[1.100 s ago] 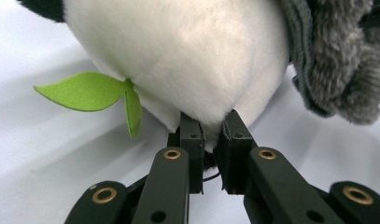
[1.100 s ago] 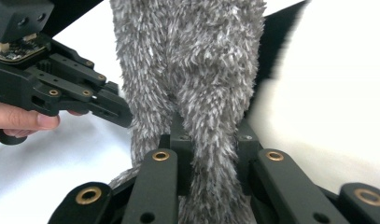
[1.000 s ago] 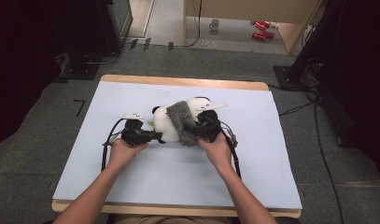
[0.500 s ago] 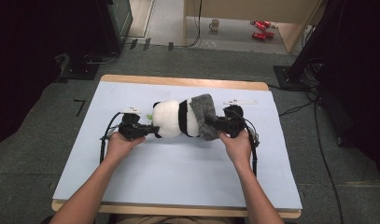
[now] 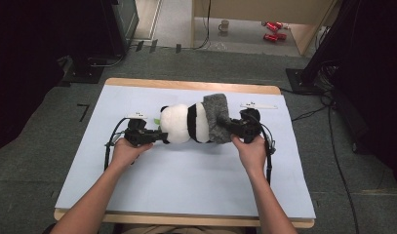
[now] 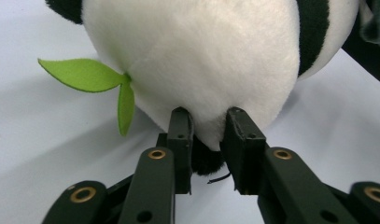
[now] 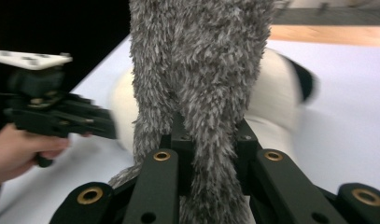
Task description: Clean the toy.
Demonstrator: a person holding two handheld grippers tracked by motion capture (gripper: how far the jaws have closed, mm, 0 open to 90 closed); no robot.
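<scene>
We have the plush panda lying lengthwise near the middle of the tabletop, a bit toward the far edge, with the grey fuzzy sock pulled over its right-hand end. A second ago the toy was bunched up and the sock sat loose on top; now the hands are spread and the panda is stretched out between them. Right gripper: fingers clamped on the grey sock fabric. Left gripper: fingers have just been opening, still straddling a pinch of white fur at the panda's end, a green felt leaf beside them; contact looks light. We judge the sock is partly on and the left side is letting go or regripping.
</scene>
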